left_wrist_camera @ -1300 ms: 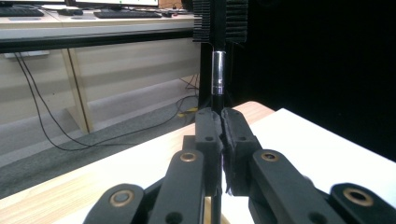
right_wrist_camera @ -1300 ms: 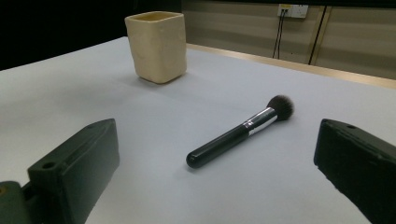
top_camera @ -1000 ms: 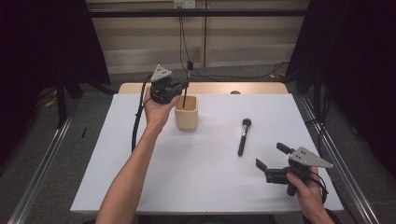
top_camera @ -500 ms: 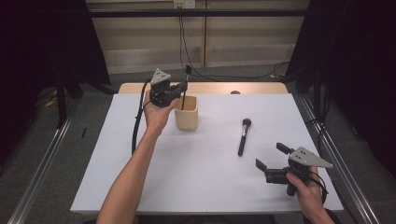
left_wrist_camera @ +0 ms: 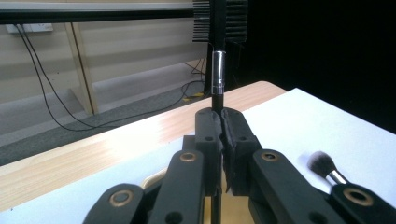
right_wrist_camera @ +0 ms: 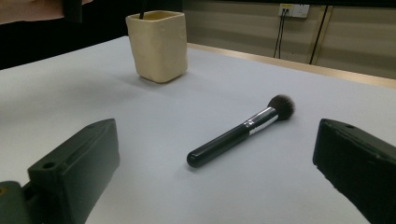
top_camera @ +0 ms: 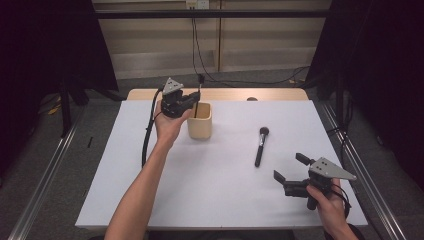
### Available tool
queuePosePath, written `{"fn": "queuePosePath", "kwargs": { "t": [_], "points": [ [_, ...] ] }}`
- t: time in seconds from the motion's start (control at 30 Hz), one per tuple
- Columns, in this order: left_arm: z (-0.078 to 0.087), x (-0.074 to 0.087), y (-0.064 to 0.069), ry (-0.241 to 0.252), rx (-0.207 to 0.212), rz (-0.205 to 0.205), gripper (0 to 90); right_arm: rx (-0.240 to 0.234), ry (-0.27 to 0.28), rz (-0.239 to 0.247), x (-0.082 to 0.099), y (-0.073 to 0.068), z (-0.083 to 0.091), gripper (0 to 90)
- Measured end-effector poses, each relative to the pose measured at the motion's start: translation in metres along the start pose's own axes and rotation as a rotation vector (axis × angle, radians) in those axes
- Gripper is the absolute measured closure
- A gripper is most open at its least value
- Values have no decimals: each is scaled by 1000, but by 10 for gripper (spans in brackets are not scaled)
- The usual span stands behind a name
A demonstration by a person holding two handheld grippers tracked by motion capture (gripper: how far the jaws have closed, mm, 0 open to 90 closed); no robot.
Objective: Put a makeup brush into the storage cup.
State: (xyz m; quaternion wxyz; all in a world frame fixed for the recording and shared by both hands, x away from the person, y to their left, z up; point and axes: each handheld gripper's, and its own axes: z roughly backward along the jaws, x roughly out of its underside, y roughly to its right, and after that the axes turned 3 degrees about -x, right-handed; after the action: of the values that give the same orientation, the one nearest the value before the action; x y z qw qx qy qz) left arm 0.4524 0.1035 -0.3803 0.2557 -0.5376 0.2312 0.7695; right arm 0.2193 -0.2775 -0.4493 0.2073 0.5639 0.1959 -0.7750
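High view: comb brush [top_camera: 198, 92] in left tool [top_camera: 187, 101], above cup [top_camera: 200, 121].

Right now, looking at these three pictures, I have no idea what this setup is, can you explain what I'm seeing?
A person sits at a white table holding a handheld two-jaw gripper in each hand. One picture looks down from above; the other two come from cameras riding on each gripper. The left gripper is shut on a thin black brush, holding it upright over a cream cup. The right gripper hovers open near the table's front right. Between its jaws you see a makeup brush lying flat on the table, apart from the cup.
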Motion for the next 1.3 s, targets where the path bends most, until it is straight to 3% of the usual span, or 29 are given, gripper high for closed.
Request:
{"fn": "queuePosePath", "kwargs": {
  "t": [0.83, 1.3],
  "points": [
    [-5, 25, 1, -36, 2, 18, 860, -3, -4, 5, 0, 0, 0, 3],
    [-6, 27, 3, -67, 5, 2, 858, -5, -6, 5, 0, 0, 0, 3]
  ]
}}
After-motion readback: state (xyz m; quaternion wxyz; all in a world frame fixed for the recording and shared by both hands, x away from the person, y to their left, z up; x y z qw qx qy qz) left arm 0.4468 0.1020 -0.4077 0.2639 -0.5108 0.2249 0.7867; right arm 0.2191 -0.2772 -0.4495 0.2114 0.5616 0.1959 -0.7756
